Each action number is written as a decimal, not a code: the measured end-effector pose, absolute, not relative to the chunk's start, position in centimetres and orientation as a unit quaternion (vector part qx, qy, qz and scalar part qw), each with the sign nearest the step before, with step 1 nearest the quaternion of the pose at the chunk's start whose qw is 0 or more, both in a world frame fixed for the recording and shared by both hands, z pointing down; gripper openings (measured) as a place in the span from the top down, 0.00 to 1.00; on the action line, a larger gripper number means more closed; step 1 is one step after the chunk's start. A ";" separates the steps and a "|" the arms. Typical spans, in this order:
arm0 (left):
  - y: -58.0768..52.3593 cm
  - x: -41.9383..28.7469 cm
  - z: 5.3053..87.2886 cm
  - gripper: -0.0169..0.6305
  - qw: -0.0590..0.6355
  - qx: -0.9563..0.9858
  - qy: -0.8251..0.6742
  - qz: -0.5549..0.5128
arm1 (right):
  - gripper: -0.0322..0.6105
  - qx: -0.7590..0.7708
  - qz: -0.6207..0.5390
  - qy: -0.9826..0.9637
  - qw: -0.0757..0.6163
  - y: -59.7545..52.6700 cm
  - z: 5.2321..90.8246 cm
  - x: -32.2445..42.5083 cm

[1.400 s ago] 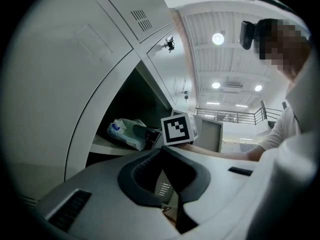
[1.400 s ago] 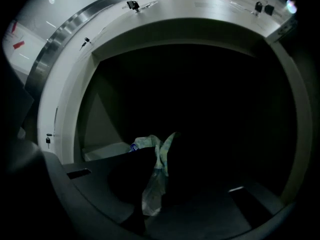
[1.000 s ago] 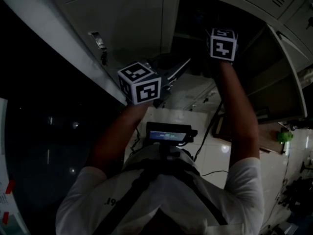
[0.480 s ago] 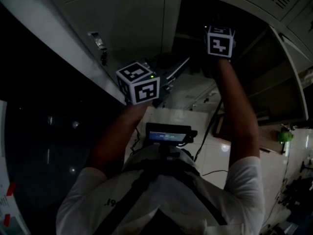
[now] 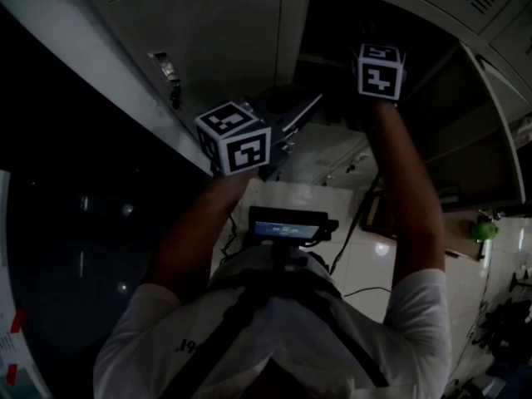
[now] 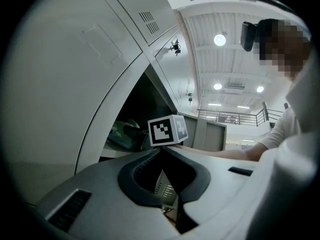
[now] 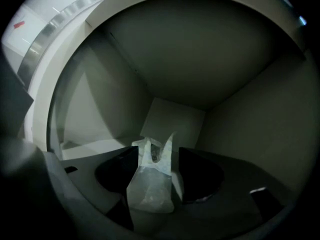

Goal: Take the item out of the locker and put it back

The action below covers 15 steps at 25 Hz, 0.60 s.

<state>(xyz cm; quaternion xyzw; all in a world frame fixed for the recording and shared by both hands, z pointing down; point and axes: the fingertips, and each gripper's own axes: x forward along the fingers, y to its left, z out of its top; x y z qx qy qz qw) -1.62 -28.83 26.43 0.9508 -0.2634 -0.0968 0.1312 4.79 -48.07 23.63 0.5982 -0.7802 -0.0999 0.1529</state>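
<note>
Translucent white plastic bag [image 7: 150, 184] sits inside grey metal locker [image 7: 200, 59], handles up, between right gripper [image 7: 157, 151] jaws, just opened wide, not pressing it. Left gripper [image 6: 162, 151] outside, left, closed, empty.

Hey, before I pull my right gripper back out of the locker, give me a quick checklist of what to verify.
1. Right gripper jaws apart: ok; they have just been opening.
2. Plastic bag let go: cannot tell; it stands between the jaws, close to the pads.
3. Plastic bag inside the locker: ok.
4. Locker door open for the way out: ok.
5. Left gripper out of the way: ok; shut, empty, outside the locker.
</note>
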 end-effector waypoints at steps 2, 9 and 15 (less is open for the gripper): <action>-28.8 -1.6 26.4 0.97 0.131 0.951 -0.263 -0.097 | 0.56 0.598 -0.106 -0.781 0.147 -47.8 23.2 4.9; -28.5 -1.4 26.2 0.97 0.130 0.952 -0.261 -0.094 | 0.56 0.597 -0.111 -0.782 0.142 -46.6 22.7 5.2; -27.8 -1.3 26.4 0.97 0.131 0.952 -0.261 -0.092 | 0.56 0.593 -0.116 -0.786 0.129 -45.0 22.0 5.3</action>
